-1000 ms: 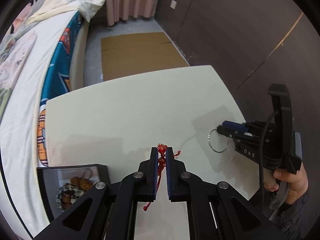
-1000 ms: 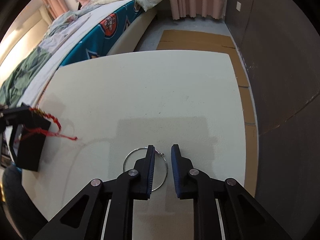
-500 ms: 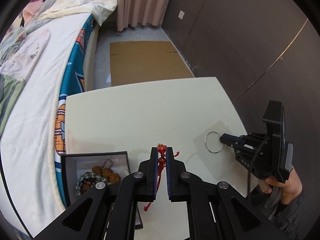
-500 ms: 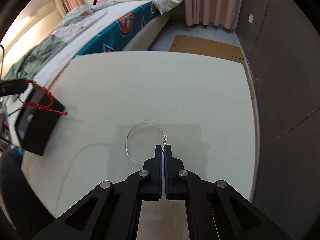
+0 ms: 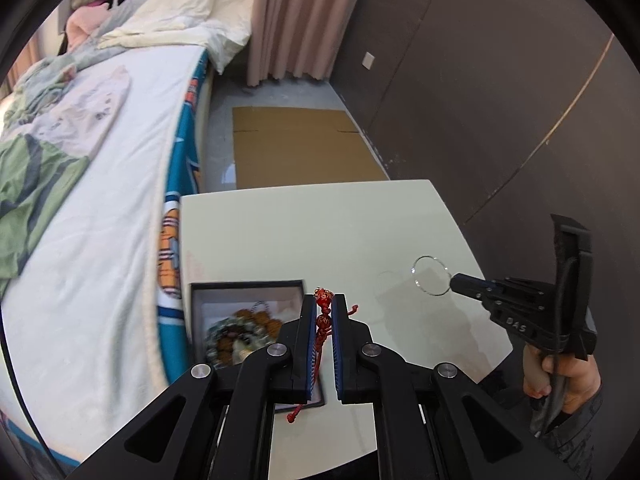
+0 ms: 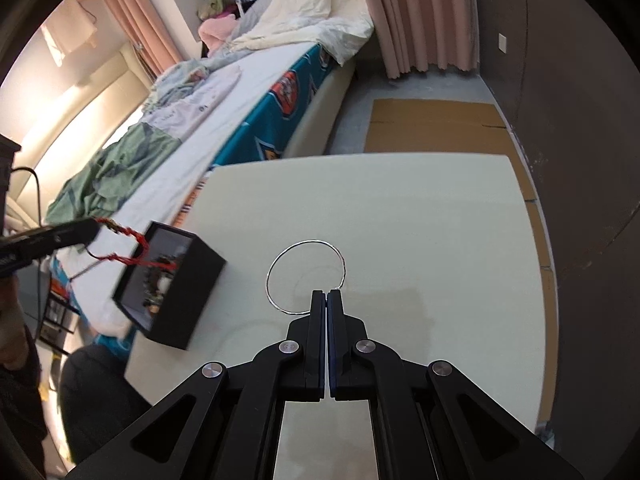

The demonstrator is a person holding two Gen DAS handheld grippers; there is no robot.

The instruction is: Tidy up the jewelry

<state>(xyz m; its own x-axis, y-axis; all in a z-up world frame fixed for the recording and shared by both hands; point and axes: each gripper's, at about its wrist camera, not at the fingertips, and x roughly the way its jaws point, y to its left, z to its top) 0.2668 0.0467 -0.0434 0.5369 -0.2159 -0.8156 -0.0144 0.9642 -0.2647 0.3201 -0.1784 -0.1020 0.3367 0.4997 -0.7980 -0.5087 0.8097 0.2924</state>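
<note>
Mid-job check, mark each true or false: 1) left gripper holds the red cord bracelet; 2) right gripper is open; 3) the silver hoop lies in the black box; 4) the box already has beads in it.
1) True: the left gripper is shut on the red cord bracelet.
2) False: the right gripper is shut on the silver hoop.
3) False: the hoop is pinched by the right gripper above the table.
4) True: beaded pieces lie in the black box.

Right gripper (image 6: 327, 294) has closed on the silver hoop (image 6: 306, 276); hoop now lifted off the table (image 6: 440, 240).
</note>
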